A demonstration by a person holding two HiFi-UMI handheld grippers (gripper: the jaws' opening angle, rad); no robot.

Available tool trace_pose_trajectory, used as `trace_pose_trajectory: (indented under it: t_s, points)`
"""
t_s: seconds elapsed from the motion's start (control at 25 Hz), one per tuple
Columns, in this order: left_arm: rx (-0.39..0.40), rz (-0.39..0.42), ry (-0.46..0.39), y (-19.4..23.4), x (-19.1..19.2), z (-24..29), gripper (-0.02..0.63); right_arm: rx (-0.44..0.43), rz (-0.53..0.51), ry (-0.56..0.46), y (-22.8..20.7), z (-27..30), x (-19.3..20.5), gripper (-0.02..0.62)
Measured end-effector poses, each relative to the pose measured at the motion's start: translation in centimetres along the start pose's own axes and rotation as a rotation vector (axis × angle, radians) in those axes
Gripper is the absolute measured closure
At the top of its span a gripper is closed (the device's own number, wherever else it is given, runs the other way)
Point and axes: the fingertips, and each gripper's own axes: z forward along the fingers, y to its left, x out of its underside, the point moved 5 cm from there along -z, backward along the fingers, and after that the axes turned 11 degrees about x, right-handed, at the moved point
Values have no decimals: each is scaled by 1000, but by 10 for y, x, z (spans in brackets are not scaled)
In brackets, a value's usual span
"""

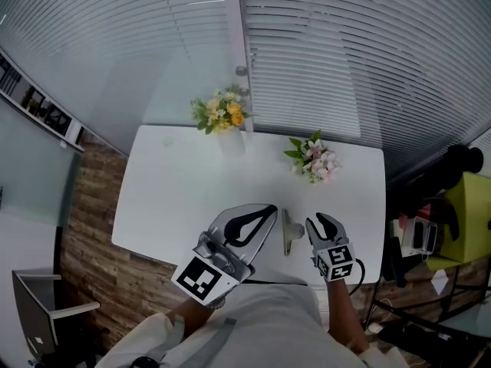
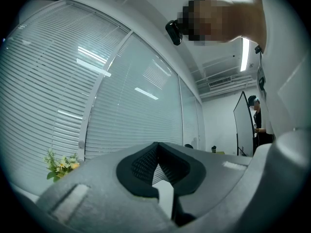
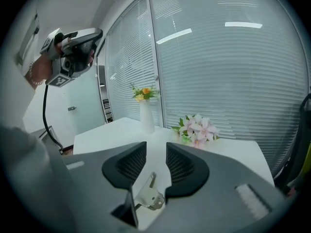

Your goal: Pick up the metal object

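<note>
A small shiny metal object [image 1: 291,232] lies on the white table [image 1: 176,198] near its front edge. My right gripper [image 1: 322,222] hovers just to its right, jaws open and empty. In the right gripper view the metal object [image 3: 150,195] shows on the tabletop below the gap between the pads of the right gripper [image 3: 156,161], not touched by them. My left gripper [image 1: 270,207] is held higher, left of the object, with its tips together on nothing. Looking along the left gripper [image 2: 156,149] I see only window blinds. The left gripper [image 3: 95,40] also appears raised in the right gripper view.
A white vase of yellow flowers [image 1: 221,117] stands at the table's back edge by the window blinds. A bunch of pink flowers [image 1: 316,159] lies at the back right. Bags and a green seat [image 1: 468,205] crowd the floor to the right.
</note>
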Motion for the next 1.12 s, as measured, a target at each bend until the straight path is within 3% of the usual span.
trace_pose_trajectory:
  t_s: [0.4, 1.12]
  points:
    - [-9, -6, 3, 2, 3, -2, 604, -41, 68, 75, -2, 24, 51, 447]
    - [-2, -6, 4, -5, 2, 0, 604, -72, 287, 208, -6, 51, 129, 440]
